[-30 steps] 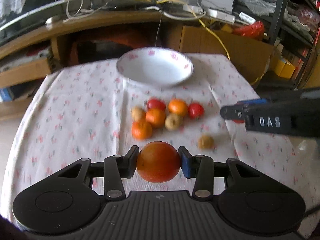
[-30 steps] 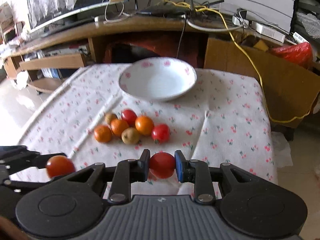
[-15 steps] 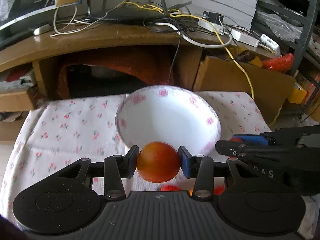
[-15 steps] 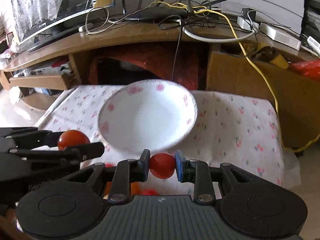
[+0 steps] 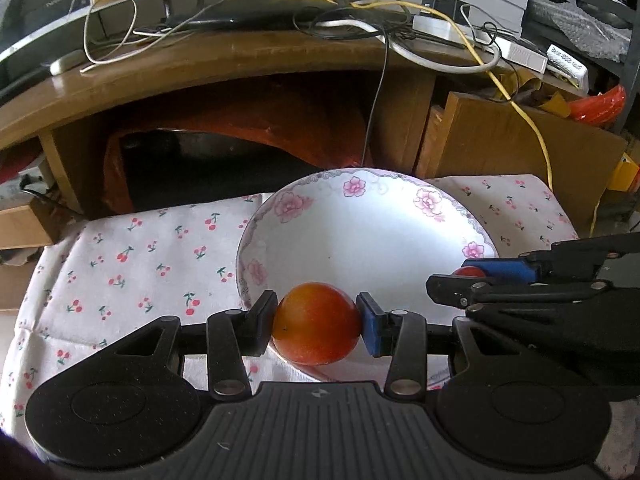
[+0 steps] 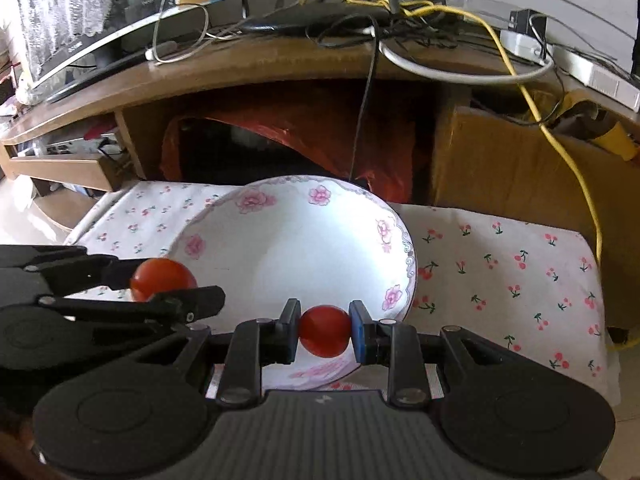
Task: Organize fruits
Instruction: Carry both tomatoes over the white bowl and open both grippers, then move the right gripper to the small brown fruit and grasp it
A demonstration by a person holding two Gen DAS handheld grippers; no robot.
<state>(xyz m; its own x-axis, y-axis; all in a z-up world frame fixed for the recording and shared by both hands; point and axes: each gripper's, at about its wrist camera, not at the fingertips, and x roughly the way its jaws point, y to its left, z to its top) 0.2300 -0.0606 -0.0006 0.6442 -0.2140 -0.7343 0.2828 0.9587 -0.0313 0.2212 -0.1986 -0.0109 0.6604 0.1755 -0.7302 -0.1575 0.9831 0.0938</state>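
My left gripper (image 5: 317,324) is shut on a large orange-red tomato (image 5: 316,322), held over the near rim of the white flowered bowl (image 5: 400,196). My right gripper (image 6: 323,331) is shut on a small red tomato (image 6: 324,330) above the bowl (image 6: 280,196) near its right rim. In the right wrist view the left gripper (image 6: 160,286) enters from the left with its tomato (image 6: 162,278) over the bowl. In the left wrist view the right gripper (image 5: 470,280) comes in from the right, its tomato (image 5: 470,271) barely showing. The bowl's inside is bare.
The bowl stands on a small table under a cherry-print cloth (image 5: 132,256). Behind it runs a wooden desk (image 5: 224,60) covered with cables, with a red bag (image 6: 312,136) in the opening below. A cardboard sheet (image 6: 516,168) leans at the right.
Both grippers have moved forward over the table with their tomatoes, from above the fruit pile to the bowl. The pile of loose fruit has dropped out of view below.
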